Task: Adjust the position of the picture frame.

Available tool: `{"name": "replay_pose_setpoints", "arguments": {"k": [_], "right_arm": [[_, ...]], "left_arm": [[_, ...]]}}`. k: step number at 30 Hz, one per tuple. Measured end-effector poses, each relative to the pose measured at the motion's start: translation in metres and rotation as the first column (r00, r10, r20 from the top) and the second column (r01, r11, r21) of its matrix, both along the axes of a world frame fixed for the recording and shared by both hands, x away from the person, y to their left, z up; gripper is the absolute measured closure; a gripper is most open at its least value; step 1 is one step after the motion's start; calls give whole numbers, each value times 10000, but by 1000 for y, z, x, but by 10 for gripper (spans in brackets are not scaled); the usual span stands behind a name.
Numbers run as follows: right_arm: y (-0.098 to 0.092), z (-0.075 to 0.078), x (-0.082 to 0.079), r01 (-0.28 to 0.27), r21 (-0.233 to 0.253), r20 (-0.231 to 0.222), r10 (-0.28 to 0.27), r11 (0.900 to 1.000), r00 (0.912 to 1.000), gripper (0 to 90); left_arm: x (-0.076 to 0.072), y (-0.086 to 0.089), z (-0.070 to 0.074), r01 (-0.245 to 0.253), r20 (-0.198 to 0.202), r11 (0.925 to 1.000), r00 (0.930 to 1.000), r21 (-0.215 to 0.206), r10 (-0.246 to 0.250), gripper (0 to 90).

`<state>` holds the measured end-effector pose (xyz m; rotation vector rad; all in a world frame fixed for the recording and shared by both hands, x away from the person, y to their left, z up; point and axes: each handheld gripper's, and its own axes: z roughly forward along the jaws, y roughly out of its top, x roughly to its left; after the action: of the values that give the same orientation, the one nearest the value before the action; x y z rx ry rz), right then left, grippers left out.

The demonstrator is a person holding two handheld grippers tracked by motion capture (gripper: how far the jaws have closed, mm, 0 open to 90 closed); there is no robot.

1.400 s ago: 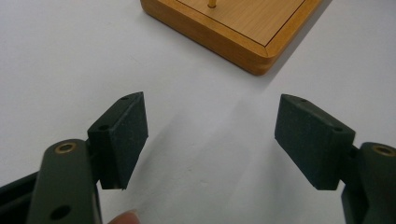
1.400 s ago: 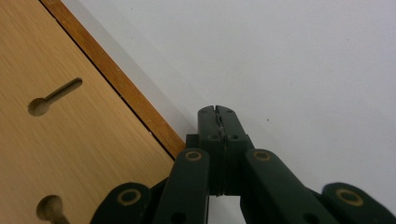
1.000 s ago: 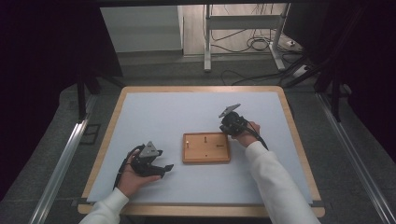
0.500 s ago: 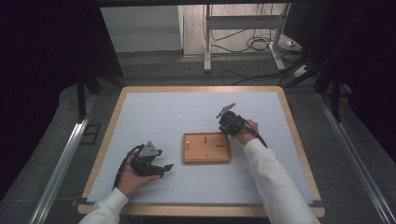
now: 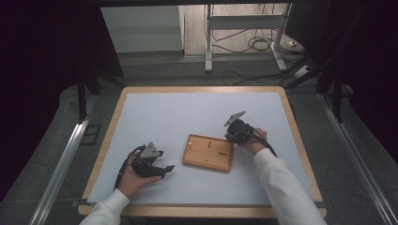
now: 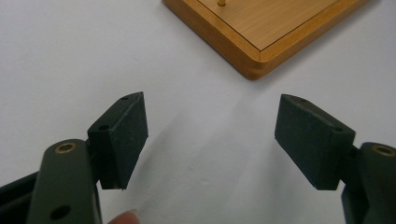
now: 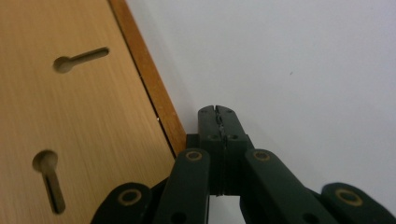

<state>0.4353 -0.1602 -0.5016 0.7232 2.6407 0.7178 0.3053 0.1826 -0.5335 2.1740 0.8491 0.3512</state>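
The wooden board (image 5: 208,153) lies flat on the pale table mat (image 5: 187,117), a little right of the middle and toward my near edge, slightly skewed to the table's sides. From the high view I see a raised rim around it and a couple of small pegs standing on its face. In the right gripper view, I see two keyhole slots (image 7: 79,58) cut into the wood.

My right gripper (image 5: 233,132) sits at the board's right edge, just beside the rim. In the right gripper view its jaws are pressed flat together with nothing between them, their tips (image 7: 218,114) over the mat right next to the darker wooden border; I cannot tell whether they touch it.

My left gripper (image 5: 159,168) rests low over the mat, left of the board and apart from it, held in the person's left hand (image 5: 131,176). In the left gripper view its jaws are spread wide, the pads (image 6: 126,135) empty, with a corner of the board ahead of them and a brass peg (image 6: 222,3) at the top edge.
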Motion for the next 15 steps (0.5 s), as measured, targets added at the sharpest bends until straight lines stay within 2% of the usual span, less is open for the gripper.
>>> {"name": "replay_pose_setpoints", "arguments": {"k": [4, 10, 15], "right_arm": [[-10, -1, -15, -57, 330, -89, 60, 9994, 9999, 900], [-21, -6, -46, -295, 390, -207, 304, 9988, 9993, 900], [-29, -9, -74, -428, 710, 43, 426, 9966, 9991, 900]], "left_arm": [[0, 0, 0, -12, -14, 10000, 10000, 23, 12, 252], [0, 0, -1, -29, -31, 10000, 10000, 36, 29, 252], [0, -2, -1, -35, -46, 10000, 10000, 80, 35, 252]]}}
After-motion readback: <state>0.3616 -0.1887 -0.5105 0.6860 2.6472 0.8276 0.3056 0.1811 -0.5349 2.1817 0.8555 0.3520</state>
